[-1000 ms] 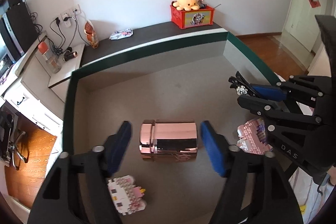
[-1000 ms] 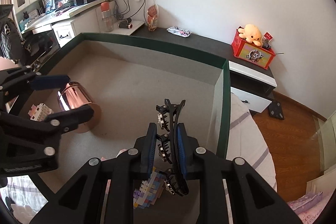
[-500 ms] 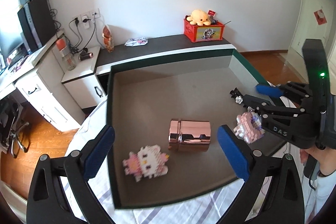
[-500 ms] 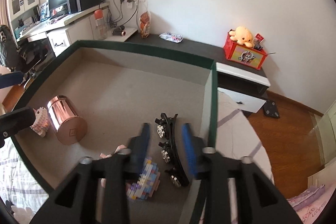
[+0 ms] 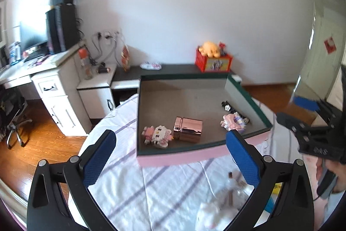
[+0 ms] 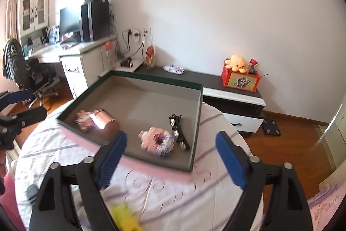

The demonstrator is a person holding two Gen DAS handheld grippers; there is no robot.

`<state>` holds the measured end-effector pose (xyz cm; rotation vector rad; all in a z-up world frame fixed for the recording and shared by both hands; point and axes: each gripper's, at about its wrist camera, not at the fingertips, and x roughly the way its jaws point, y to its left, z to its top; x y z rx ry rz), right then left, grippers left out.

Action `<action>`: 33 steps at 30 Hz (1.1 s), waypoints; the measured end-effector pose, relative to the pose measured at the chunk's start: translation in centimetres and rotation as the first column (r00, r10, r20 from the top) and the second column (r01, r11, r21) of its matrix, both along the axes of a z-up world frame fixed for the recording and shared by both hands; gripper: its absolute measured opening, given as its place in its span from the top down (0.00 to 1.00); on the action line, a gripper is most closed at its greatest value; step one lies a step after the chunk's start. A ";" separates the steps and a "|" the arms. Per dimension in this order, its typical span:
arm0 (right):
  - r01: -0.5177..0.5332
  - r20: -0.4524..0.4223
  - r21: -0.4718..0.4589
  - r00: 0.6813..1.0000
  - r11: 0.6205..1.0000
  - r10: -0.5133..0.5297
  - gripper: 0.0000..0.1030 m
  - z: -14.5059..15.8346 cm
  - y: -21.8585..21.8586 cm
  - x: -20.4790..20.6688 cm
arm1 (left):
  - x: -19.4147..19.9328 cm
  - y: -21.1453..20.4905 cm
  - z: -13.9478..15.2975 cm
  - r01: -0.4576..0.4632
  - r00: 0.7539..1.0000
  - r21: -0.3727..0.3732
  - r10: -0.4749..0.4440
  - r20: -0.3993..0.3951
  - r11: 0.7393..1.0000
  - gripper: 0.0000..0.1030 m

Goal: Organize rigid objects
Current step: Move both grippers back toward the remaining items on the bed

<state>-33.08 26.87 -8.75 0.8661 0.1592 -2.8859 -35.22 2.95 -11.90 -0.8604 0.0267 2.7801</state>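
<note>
The shallow box [image 5: 248,99] with its green rim and grey floor sits on the bed [image 5: 173,187], ahead of both grippers. Four things lie inside it. The shiny pink metal can [image 5: 188,129] lies on its side near the box's front wall, straight ahead of the left gripper [image 5: 170,160]. A pink-and-white brick toy cat [image 5: 157,135] lies just to the can's left, apparently touching it. Ahead of the right gripper [image 6: 170,159], a second pink and purple brick figure [image 6: 156,141] lies near the front wall, and the black hair clip [image 6: 179,130] lies just beyond and to its right, running along the box's right wall.

The left gripper hangs over the striped bedsheet, short of the box, its blue pads [image 5: 98,160] spread wide with nothing between them. The right gripper is likewise spread wide and holds nothing, poised over the sheet at the box's near edge.

Beyond the box, against the wall, a low dark shelf [image 6: 207,79] carries a red box [image 6: 240,80] topped by a yellow plush toy [image 6: 236,63]. To the left stands a white desk [image 5: 49,83] with a monitor.
</note>
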 end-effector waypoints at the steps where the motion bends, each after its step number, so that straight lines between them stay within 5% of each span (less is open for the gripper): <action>1: -0.002 -0.022 -0.006 1.000 1.000 0.002 0.00 0.3 -0.1 1.4 | 1.3 -0.3 0.1 -0.015 1.000 -0.004 0.015 -0.018 1.000 0.00; 12: 0.034 -0.102 -0.022 0.994 0.999 -0.036 0.00 0.5 -1.3 13.3 | 12.9 -1.0 -0.7 -0.086 0.987 -0.064 0.077 -0.140 0.994 0.00; 15: 0.032 -0.102 -0.034 0.994 0.999 -0.035 0.00 -0.3 -2.0 14.9 | 14.2 -1.2 -1.3 -0.049 0.994 -0.059 0.043 -0.105 0.997 0.00; 33: -0.015 0.052 -0.004 0.999 1.000 0.015 0.00 -5.9 -6.3 14.3 | 16.5 -1.8 -3.0 -0.032 0.997 -0.070 0.027 -0.074 0.997 0.00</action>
